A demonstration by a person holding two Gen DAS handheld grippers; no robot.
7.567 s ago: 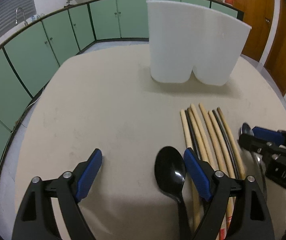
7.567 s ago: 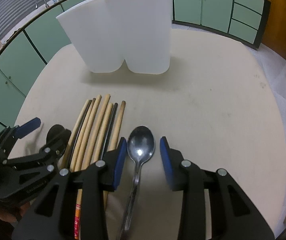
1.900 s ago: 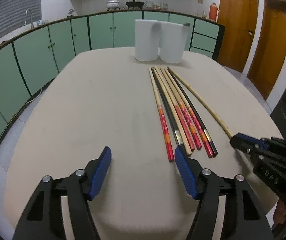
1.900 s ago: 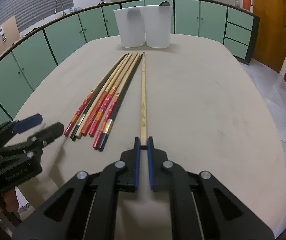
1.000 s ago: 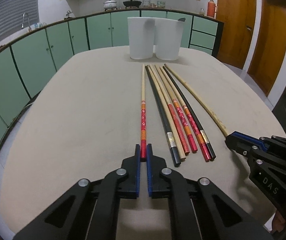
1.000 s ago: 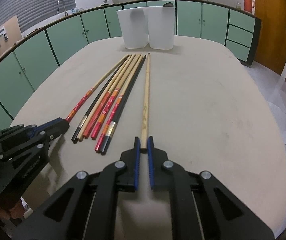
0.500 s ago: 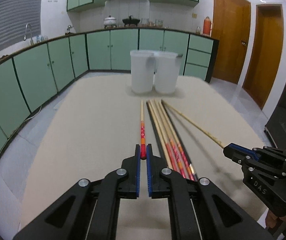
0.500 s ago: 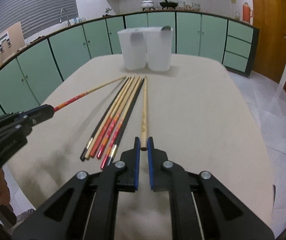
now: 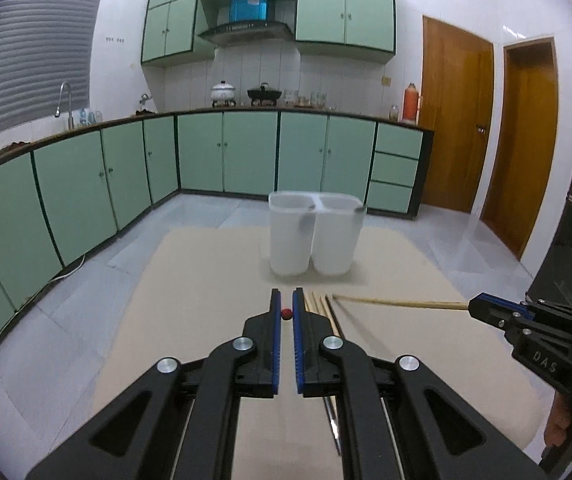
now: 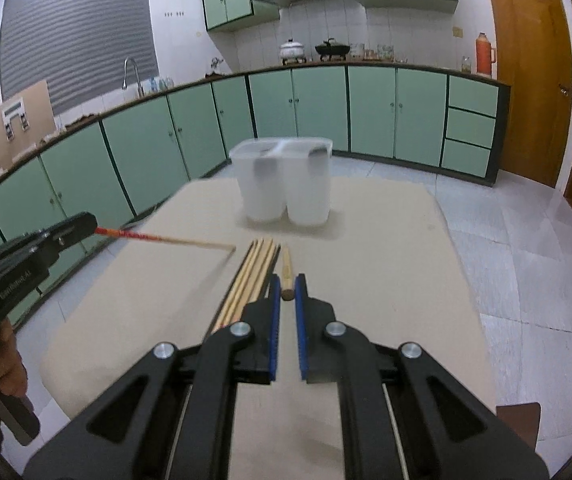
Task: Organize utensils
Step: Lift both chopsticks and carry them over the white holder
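Beige table (image 9: 189,280) carries a white two-compartment holder (image 9: 313,236) near its far edge, a dark spoon-like shape showing through each compartment wall, and a bundle of chopsticks (image 10: 251,276) lying lengthwise between holder and near edge. Left gripper (image 9: 286,312) is clamped on the red-ended chopstick (image 10: 157,238), lifted clear of the table with its pale tip toward the bundle. Right gripper (image 10: 286,292) is clamped on the plain wooden chopstick (image 9: 400,302), also raised, just right of the bundle, tip toward the holder.
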